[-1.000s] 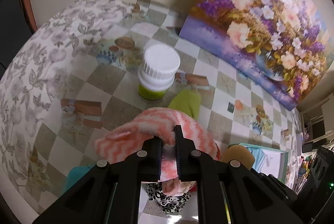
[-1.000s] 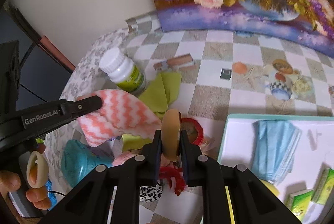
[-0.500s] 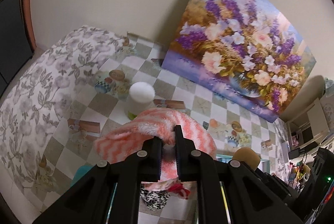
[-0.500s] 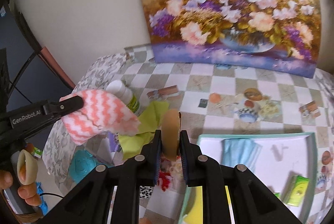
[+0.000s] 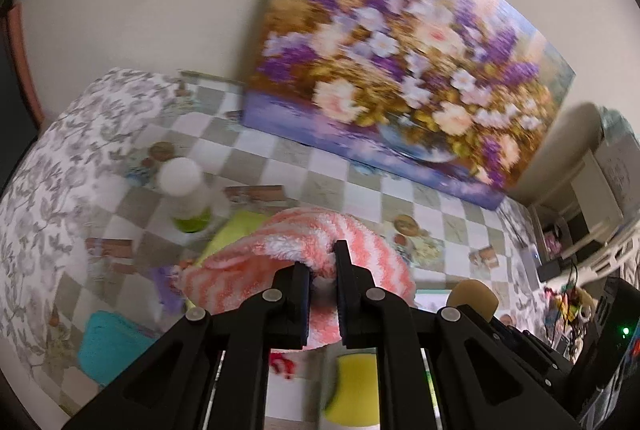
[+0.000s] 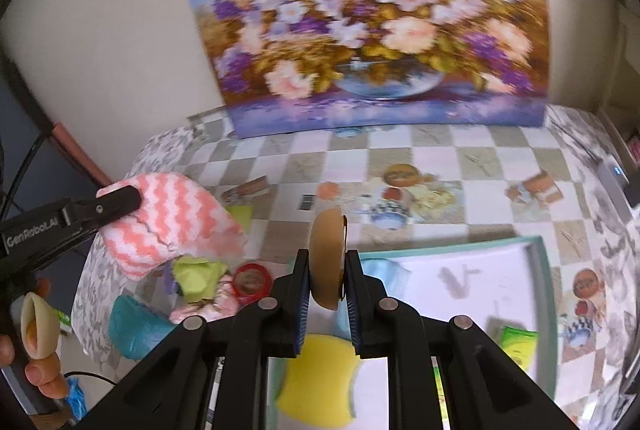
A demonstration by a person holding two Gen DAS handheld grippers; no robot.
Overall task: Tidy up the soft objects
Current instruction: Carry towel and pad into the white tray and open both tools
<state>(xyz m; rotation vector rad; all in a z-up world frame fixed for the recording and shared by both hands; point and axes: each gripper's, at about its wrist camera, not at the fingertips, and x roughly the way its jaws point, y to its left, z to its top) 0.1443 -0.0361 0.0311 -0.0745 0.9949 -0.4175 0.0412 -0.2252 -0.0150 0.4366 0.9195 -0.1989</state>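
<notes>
My left gripper (image 5: 323, 270) is shut on a fluffy pink-and-white zigzag cloth (image 5: 296, 250), held up above the table; the cloth also shows in the right wrist view (image 6: 176, 218). My right gripper (image 6: 327, 262) is shut on a tan round puff (image 6: 329, 262), held above the left end of a teal-rimmed white tray (image 6: 538, 250). In the tray lie a yellow sponge (image 6: 320, 382), a light blue face mask (image 6: 384, 270) and a green packet (image 6: 516, 346). A pile of soft things sits left of the tray: a lime green cloth (image 6: 198, 272), a teal cloth (image 6: 136, 326), a red ring (image 6: 253, 278).
A white bottle with a green label (image 5: 185, 189) stands on the checked tablecloth at the left. A large flower painting (image 6: 376, 25) leans on the wall behind. The table's left edge drops off beside the pile. Cluttered shelves (image 5: 592, 230) stand at the far right.
Both grippers have risen and shifted right with their loads. The right gripper with the puff now hangs over the tray's left end; the yellow sponge has come into view below.
</notes>
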